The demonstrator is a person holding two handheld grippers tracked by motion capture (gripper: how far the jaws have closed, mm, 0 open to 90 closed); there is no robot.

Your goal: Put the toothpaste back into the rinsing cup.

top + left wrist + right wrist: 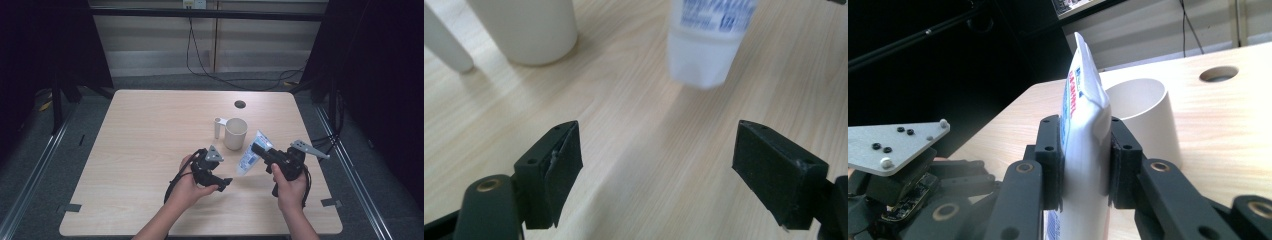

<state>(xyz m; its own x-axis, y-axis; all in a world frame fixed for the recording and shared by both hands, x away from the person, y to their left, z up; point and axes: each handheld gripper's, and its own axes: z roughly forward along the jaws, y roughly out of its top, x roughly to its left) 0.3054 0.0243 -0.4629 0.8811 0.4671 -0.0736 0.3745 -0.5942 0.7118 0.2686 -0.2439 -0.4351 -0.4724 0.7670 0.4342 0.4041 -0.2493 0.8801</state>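
Observation:
A white toothpaste tube with blue print is tilted over the table, cap end down. My right gripper is shut on its upper part. In the right gripper view both pads squeeze the flat tube between them. My left gripper is just left of the tube's lower end, low over the table. In the left gripper view its jaws stand wide open with only bare wood between them, and the tube's white cap end hangs a little ahead. A cream cup stands behind the tube.
A small white upright piece stands right beside the cup on its left. A round cable hole is in the table near its far edge. Cables run across the floor beyond the table.

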